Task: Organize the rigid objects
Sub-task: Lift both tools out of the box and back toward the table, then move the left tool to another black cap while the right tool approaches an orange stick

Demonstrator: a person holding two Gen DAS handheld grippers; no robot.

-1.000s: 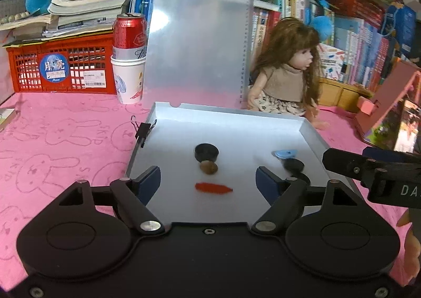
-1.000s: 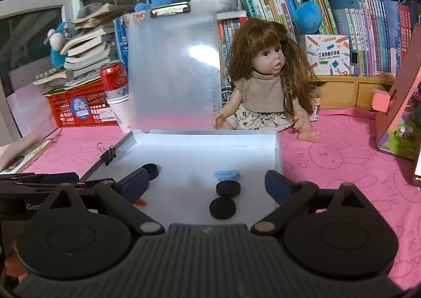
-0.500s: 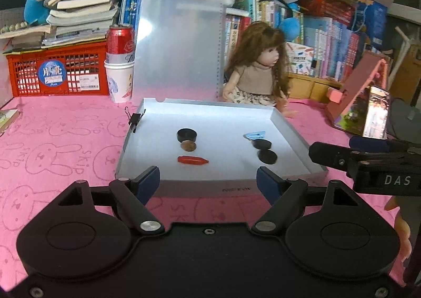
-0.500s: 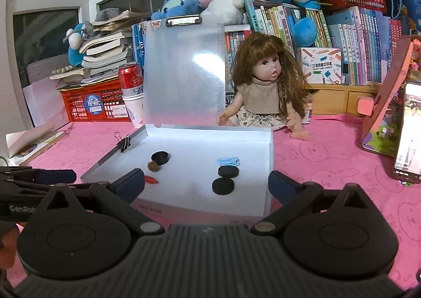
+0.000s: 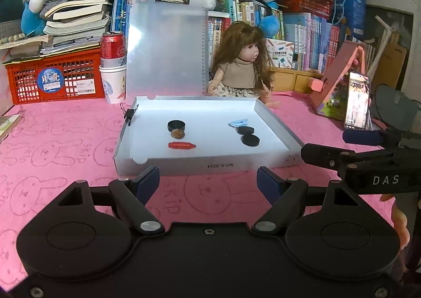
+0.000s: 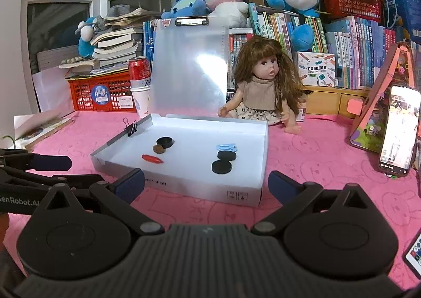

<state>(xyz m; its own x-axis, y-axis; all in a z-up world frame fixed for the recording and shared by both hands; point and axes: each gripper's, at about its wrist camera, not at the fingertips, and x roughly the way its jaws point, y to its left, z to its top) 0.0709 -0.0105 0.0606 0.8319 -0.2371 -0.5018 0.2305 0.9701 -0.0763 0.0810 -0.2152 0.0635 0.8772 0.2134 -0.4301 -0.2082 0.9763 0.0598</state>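
Observation:
A shallow white box [image 5: 210, 165] [image 6: 184, 187] with its translucent lid upright lies on the pink cloth ahead of both grippers. Inside it are a black cap [image 5: 176, 125] [image 6: 165, 142] next to a brown nut [image 5: 177, 134] [image 6: 159, 149], a red piece [image 5: 182, 145] [image 6: 152, 158], a blue clip [image 5: 238, 122] [image 6: 225, 147] and two black discs [image 5: 250, 139] [image 6: 221, 166]. My left gripper [image 5: 208, 183] is open and holds nothing, just short of the box's near wall. My right gripper [image 6: 206, 184] is open too, empty, at the box's near right corner.
A doll [image 5: 243, 71] sits behind the box. A red crate [image 5: 52, 79] with stacked books, a can on paper cups [image 5: 113, 61], a pink stand with a phone [image 5: 356, 103], and a binder clip [image 5: 129, 115] on the box's left wall surround it. A remote [image 6: 414, 254] lies at the lower right.
Both grippers have drawn back from over the box toward the near side of the table; the whole box now shows in front of them. Their jaws stayed open and empty.

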